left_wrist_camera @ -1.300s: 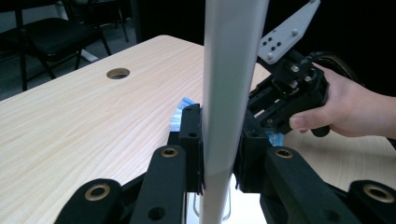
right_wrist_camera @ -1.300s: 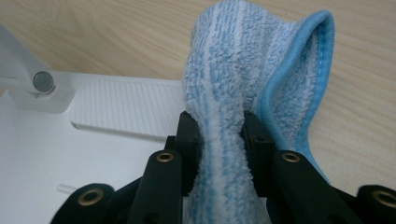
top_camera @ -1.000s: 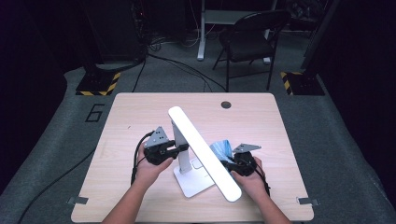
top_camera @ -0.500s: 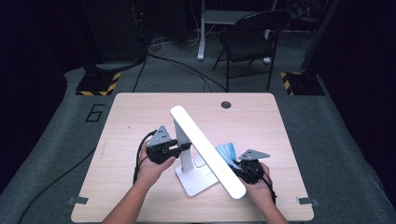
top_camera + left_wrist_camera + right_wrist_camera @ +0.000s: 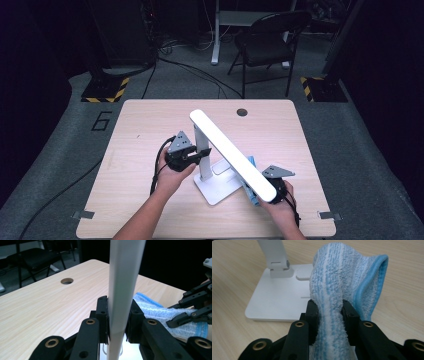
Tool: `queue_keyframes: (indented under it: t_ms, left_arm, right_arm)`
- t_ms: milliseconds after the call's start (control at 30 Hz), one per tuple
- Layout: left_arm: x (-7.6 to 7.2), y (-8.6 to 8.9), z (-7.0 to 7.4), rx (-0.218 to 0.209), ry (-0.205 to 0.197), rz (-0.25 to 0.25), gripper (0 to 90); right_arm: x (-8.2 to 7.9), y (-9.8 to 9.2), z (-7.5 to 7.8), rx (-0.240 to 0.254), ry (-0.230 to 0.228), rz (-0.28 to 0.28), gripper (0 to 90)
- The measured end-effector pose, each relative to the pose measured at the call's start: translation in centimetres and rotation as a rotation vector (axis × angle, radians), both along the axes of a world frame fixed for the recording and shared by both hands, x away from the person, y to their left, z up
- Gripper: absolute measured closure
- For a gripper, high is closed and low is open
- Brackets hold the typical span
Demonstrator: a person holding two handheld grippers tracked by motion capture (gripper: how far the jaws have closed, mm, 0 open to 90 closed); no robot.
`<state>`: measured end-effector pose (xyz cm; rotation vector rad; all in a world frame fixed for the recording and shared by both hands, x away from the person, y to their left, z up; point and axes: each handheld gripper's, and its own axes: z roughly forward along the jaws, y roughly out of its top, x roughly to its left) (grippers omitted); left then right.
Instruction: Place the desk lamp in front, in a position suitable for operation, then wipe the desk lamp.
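Dark room with grey carpet; a black folding chair (image 5: 265, 40), cables on the floor, and two yellow-and-black striped blocks (image 5: 106, 90) are seen beyond the far edge of the counter (image 5: 150, 125). Counter: pale wood, with a round cable hole (image 5: 242, 112) near its far edge.

Item 1: white desk lamp (image 5: 210, 165), set at the middle of the counter on a flat square base (image 5: 274, 302), with an upright post (image 5: 120, 302) and a long light bar (image 5: 232, 152) slanting from far-left down toward the near right.

Item 2: left gripper (image 5: 192, 157), held just left of the post; its fingers (image 5: 102, 315) are closed tight on the post, one pad pressed to either side.

Item 3: right gripper (image 5: 262, 192), held at the near-right of the lamp base and largely hidden in the high view by the low end of the light bar. Its fingers (image 5: 312, 312) are clamped on a bunched fold of cloth.

Item 4: blue-and-white striped terry cloth (image 5: 342, 282) with a blue hem, gripped by the right gripper just beside the right edge of the lamp base, below the light bar; its free end is seen rising ahead of the fingers. A strip of it (image 5: 250, 162) is seen past the bar from above
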<state>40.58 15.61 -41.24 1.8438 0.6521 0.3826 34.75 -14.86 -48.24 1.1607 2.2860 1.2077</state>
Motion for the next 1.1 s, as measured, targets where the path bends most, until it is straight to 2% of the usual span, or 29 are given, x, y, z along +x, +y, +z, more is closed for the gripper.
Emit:
queue_keyframes:
  t_ms: [100, 167, 200, 300, 333, 400, 433, 500, 533, 667, 733, 800, 833, 867, 933, 1000, 1033, 1067, 1100]
  left_arm:
    - [0.0, 0.1, 0.0, -0.001, 0.012, -0.015, 75.6]
    - [0.0, 0.2, 0.0, -0.009, 0.017, -0.042, 75.3]
    - [0.0, 0.3, 0.0, -0.007, 0.019, -0.05, 75.0]
    - [0.0, 0.5, 0.1, -0.002, 0.017, -0.066, 74.7]
    - [-0.1, 0.7, 0.1, 0.006, 0.019, -0.074, 74.5]
    - [-0.1, 0.8, 0.1, -0.002, 0.023, -0.085, 73.4]
    - [-0.2, 0.9, 0.0, -0.01, 0.028, -0.09, 72.9]
    - [-0.3, 1.0, 0.0, -0.015, 0.029, -0.108, 71.2]
    - [-0.4, 1.1, 0.0, -0.013, 0.028, -0.115, 71.0]
    - [-0.6, 1.4, 0.0, -0.011, 0.028, -0.142, 68.5]
    - [-0.8, 1.5, 0.0, -0.016, 0.044, -0.158, 67.4]
    - [-1.0, 1.6, 0.0, -0.015, 0.043, -0.159, 66.2]
    - [-1.0, 1.6, 0.0, -0.017, 0.04, -0.163, 65.9]
    - [-1.2, 1.7, -0.1, -0.019, 0.044, -0.164, 65.4]
    - [-1.3, 1.8, 0.0, -0.01, 0.039, -0.17, 64.2]
    - [-1.3, 2.0, 0.0, -0.006, 0.039, -0.187, 62.4]
    - [-1.4, 2.0, 0.0, -0.012, 0.039, -0.193, 61.4]
    - [-1.5, 2.1, 0.0, -0.012, 0.037, -0.198, 60.7]
    - [-1.5, 2.1, -0.1, -0.01, 0.035, -0.202, 60.1]
  right_arm:
    - [0.0, 0.6, -0.4, -0.03, 0.005, 0.015, 71.7]
    - [0.2, 1.0, -0.8, -0.042, 0.015, 0.005, 71.7]
    - [0.4, 1.1, -1.1, -0.049, 0.006, 0.016, 71.7]
    - [0.7, 1.5, -1.6, -0.042, 0.028, 0.001, 71.8]
    - [0.8, 1.5, -1.7, -0.048, 0.02, 0.002, 71.8]
    - [0.9, 1.7, -1.7, -0.048, 0.026, -0.001, 71.8]
    - [1.1, 1.7, -1.7, -0.055, 0.012, 0.001, 71.8]
    - [1.1, 1.7, -1.6, -0.05, 0.035, -0.01, 71.7]
    - [1.2, 1.7, -1.6, -0.052, 0.031, -0.004, 71.8]
    - [1.6, 1.9, -1.7, -0.028, 0.048, -0.028, 71.7]
    - [2.0, 1.9, -1.8, -0.028, 0.048, -0.021, 71.7]
    - [2.3, 2.1, -1.8, -0.023, 0.039, -0.024, 71.7]
    - [2.4, 2.3, -1.8, -0.019, 0.05, -0.04, 71.7]
    - [2.4, 2.4, -1.8, -0.012, 0.04, -0.048, 71.7]
    - [2.6, 2.4, -1.7, -0.024, 0.052, -0.033, 71.7]
    - [3.0, 2.7, -1.9, -0.011, 0.037, -0.038, 71.7]
    - [3.2, 2.6, -1.7, -0.031, 0.049, -0.024, 71.7]
    - [3.4, 2.8, -1.8, -0.021, 0.035, -0.032, 71.7]
    - [3.6, 3.0, -1.7, -0.024, 0.046, -0.034, 71.7]
